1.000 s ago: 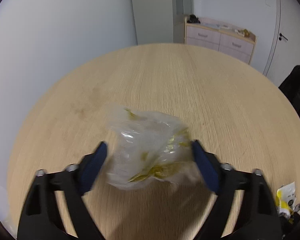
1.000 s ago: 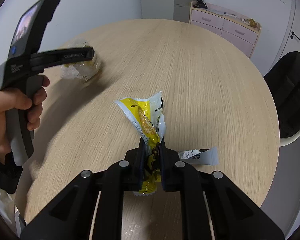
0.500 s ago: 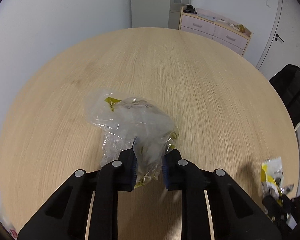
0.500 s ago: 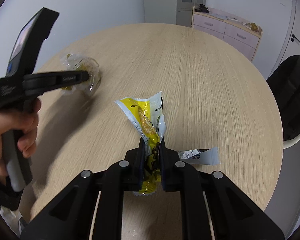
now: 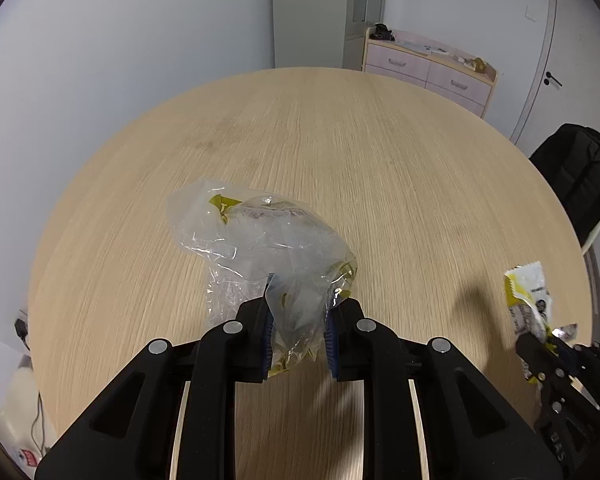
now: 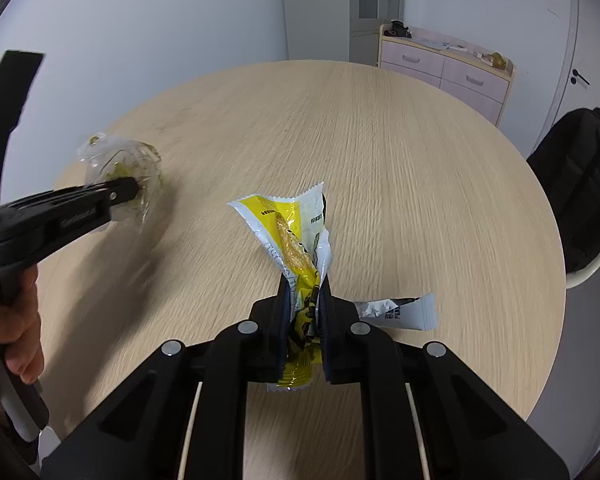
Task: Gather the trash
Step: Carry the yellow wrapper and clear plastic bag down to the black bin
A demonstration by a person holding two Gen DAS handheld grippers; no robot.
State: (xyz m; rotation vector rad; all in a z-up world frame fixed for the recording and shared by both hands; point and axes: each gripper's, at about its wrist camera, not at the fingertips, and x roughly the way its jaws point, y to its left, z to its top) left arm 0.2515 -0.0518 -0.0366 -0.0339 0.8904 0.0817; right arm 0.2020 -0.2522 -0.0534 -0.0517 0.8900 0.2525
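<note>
Clear bag [image 5: 268,248] – betw. left hand-held gripper [image 5: 297,320] pads

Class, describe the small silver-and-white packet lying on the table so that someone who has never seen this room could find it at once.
Start at the round wooden table and look to its near right edge, beside the right gripper. The silver-and-white packet lies flat there. Unlike the yellow wrapper and the clear plastic bag, no gripper holds it.
</note>
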